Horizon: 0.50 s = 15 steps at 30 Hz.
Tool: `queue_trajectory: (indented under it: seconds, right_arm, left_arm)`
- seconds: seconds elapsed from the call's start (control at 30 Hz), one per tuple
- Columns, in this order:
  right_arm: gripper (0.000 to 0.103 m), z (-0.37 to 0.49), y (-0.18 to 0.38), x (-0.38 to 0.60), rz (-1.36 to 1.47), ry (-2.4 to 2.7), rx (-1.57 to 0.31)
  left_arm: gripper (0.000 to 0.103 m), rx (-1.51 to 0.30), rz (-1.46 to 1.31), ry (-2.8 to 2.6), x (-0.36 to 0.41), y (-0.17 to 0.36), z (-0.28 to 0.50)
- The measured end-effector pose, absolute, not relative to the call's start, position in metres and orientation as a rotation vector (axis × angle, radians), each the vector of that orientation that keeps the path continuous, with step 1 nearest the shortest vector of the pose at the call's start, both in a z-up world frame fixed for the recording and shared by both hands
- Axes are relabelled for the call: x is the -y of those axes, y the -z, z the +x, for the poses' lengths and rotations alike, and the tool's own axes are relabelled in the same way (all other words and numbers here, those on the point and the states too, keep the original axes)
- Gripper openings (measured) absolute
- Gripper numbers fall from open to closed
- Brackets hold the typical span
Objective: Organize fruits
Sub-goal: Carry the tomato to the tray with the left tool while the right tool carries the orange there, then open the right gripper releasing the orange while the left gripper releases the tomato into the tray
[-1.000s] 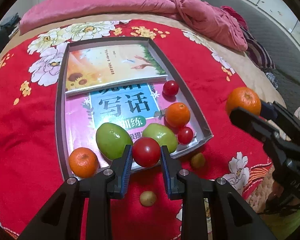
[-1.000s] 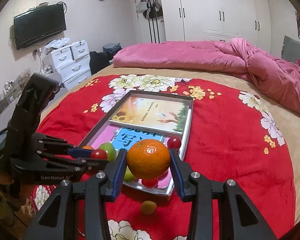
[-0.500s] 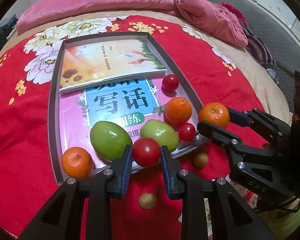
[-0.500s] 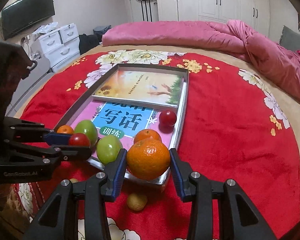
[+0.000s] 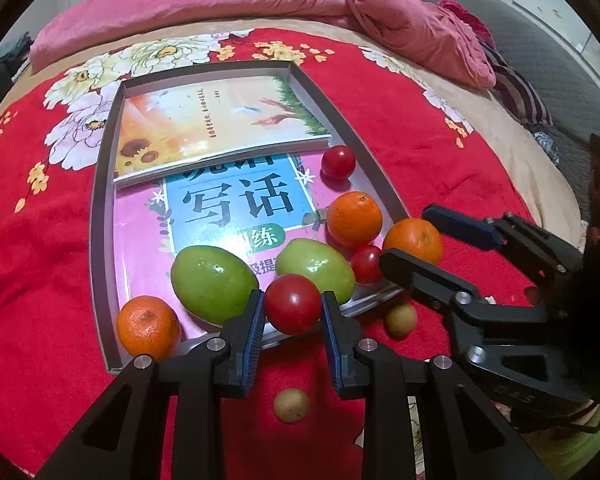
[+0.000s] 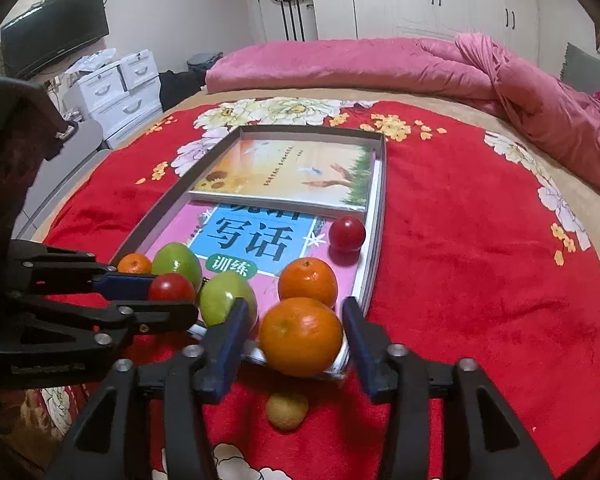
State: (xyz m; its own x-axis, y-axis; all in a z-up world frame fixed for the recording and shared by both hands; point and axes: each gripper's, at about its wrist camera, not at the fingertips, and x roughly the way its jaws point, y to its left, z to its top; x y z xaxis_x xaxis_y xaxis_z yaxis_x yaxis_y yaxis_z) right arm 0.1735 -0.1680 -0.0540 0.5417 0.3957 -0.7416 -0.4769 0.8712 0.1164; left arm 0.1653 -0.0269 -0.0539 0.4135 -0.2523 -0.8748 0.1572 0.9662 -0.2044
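So the left gripper is clamped on a red tomato, both blue pads pressed against it, holding it right over the near edge of the gray tray. The right gripper has just been spreading its jaws, and the orange sits between them at the tray's near right corner. In the right wrist view there's a clear gap on the left pad side, and on the right the pad looks very close to the peel (can't say for sure if it's touching), so I'd call it let go.

Inside the tray, on top of two books, there are two green fruits, another orange next to two more small tomatoes, and a small orange in the near left corner. Two little yellowish-brown fruits lie outside the tray on the red flowered blanket, just beside its near edge. A pink quilt is bunched up at the far side of the bed.
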Motion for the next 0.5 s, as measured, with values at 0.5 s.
queue_trajectory:
  seconds: [0.5]
  right_arm:
    - [0.068,0.156,0.021,0.184,-0.077,-0.505,-0.76]
  left_arm:
    - [0.029,-1.119,-0.102,0.253,0.025,0.053,0.164]
